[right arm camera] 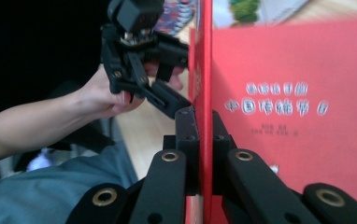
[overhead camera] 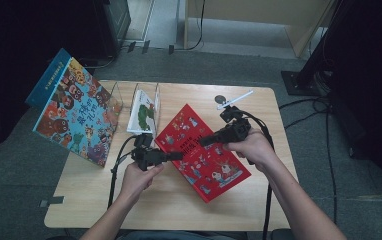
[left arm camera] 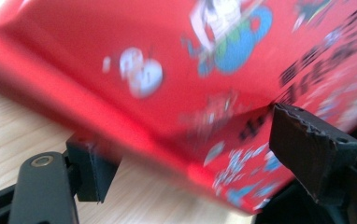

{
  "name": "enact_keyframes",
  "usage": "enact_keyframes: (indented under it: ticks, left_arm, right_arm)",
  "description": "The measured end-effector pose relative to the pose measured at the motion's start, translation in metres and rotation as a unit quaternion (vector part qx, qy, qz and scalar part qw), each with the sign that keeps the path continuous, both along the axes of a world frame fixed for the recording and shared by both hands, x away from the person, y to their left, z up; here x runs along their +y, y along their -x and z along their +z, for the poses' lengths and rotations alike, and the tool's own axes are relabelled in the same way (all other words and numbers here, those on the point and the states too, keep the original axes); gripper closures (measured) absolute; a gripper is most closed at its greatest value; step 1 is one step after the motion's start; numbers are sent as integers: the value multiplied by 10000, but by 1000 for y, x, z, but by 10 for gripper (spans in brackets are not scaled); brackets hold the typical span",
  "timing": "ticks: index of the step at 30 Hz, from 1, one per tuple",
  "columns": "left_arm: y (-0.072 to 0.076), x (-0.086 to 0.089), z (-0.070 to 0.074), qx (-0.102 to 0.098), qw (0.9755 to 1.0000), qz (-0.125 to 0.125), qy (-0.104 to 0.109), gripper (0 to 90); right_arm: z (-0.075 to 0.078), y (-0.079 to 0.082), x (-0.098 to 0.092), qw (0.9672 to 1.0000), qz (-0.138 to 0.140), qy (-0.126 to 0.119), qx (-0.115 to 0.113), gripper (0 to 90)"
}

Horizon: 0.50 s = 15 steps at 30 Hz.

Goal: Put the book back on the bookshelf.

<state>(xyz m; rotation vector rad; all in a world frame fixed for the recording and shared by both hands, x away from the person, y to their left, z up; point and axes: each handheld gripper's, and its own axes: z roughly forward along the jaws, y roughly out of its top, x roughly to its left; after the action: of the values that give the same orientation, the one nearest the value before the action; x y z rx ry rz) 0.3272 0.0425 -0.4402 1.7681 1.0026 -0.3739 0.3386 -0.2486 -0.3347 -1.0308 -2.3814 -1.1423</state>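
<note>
1. At mid-table [overhead camera: 259, 200], the red picture book [overhead camera: 204, 152] is raised off the wood and tilted, just beside a clear divider rack [overhead camera: 151, 102].
2. Right gripper [overhead camera: 206, 140]: jaws clamped tight on the book's edge, one pad on each side of the cover [right arm camera: 270, 107].
3. Left gripper [overhead camera: 176, 156]: jaws stand apart at the book's near corner [left arm camera: 223, 177]; neither pad presses on it.
4. A large colourful book [overhead camera: 76, 112] leans at the left, well apart.
</note>
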Motion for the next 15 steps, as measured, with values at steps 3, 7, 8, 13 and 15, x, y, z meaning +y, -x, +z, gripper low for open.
enact_keyframes:
  ticks: [3,7,8,13,15]
  left_arm:
    - [4,7,13,-414,9990,-7,-167,250]
    - [2,26,22,-524,9978,-199,350,473]
    - [3,28,26,-649,9967,-332,348,513]
    - [14,26,58,-1560,9814,-1016,-462,718]
    - [16,29,67,-1746,9758,-1118,-690,753]
  right_arm:
    - [-11,6,-5,9992,246,-238,-186,891]
    - [-26,8,-7,9973,581,-250,-365,881]
    - [-28,8,-7,9965,682,-248,-420,868]
    - [-42,6,5,9924,924,164,-794,696]
    - [-46,2,3,9930,839,-51,-832,664]
